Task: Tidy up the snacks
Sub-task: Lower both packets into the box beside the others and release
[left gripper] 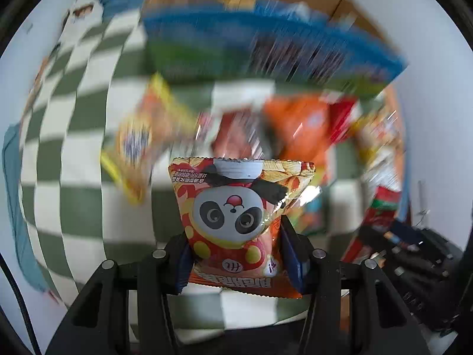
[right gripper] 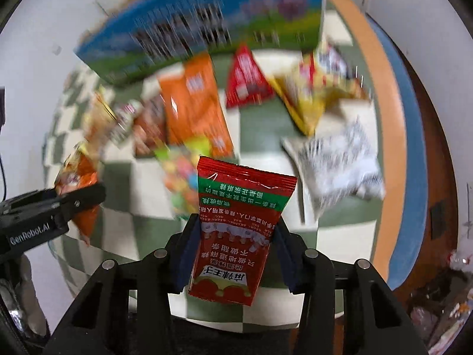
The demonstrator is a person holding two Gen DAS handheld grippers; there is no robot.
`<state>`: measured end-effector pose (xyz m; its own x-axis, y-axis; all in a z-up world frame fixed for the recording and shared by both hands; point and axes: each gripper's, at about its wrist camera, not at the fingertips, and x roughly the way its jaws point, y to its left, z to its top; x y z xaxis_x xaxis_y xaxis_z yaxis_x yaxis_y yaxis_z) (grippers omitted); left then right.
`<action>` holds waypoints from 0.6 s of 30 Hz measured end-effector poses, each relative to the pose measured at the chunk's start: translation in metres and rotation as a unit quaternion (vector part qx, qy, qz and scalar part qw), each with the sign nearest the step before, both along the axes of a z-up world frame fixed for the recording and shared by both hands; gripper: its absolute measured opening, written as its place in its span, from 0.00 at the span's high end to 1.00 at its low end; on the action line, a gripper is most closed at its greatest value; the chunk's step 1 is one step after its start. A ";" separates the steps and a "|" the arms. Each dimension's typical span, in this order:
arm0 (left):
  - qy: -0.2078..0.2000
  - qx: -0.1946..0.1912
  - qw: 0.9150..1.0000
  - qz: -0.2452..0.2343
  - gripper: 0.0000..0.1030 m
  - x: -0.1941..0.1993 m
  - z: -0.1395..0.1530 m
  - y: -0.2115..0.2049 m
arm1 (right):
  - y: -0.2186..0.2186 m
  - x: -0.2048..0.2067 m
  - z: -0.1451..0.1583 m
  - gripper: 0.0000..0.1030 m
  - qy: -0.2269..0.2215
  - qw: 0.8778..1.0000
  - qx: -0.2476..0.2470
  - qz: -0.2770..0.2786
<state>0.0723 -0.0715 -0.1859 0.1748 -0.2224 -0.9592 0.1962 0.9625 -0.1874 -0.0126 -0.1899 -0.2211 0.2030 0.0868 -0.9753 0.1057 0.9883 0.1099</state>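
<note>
My left gripper is shut on an orange panda snack bag, held above the checkered table. My right gripper is shut on a red snack packet with green band and white writing. A blue and green cardboard box stands at the far side, also in the right wrist view. Loose snack bags lie in front of it: an orange bag, a red packet, a yellow bag, a white bag. The left gripper shows at the left in the right wrist view, holding its orange bag.
The table has a green and white checkered cloth and a round orange and blue rim. A yellow-orange bag and an orange bag lie on it. The right gripper's black body is at lower right. The background is motion-blurred.
</note>
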 end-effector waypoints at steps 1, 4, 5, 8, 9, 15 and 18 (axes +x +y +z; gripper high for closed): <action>-0.012 -0.008 1.000 -0.002 0.52 0.006 0.015 -0.004 | -0.003 0.006 0.011 0.52 -0.010 1.000 0.005 0.001; -0.041 -0.030 0.999 -0.013 0.52 0.046 0.057 -0.002 | -0.010 0.033 0.054 0.52 -0.046 0.999 0.012 0.010; -0.052 -0.033 0.998 -0.015 0.52 0.063 0.070 -0.005 | -0.021 0.050 0.070 0.52 -0.057 0.998 0.017 0.013; -0.087 -0.029 0.996 -0.014 0.52 0.114 0.104 -0.008 | -0.034 0.089 0.117 0.52 -0.097 0.995 0.016 0.021; -0.105 -0.026 0.994 -0.016 0.52 0.127 0.108 -0.006 | -0.036 0.103 0.128 0.52 -0.107 0.994 0.010 0.025; -0.115 0.021 0.993 -0.011 0.52 0.227 0.105 -0.002 | -0.043 0.216 0.157 0.52 -0.141 0.987 -0.043 0.057; -0.092 0.046 0.995 -0.006 0.52 0.274 0.086 -0.002 | -0.049 0.267 0.152 0.52 -0.123 0.988 -0.067 0.070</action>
<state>0.3468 -0.0733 -0.0997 0.3466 -0.1385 -0.9277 0.2298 0.9714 -0.0592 0.2542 -0.2388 -0.0691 0.4301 0.0049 -0.9028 -0.0461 0.9988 -0.0165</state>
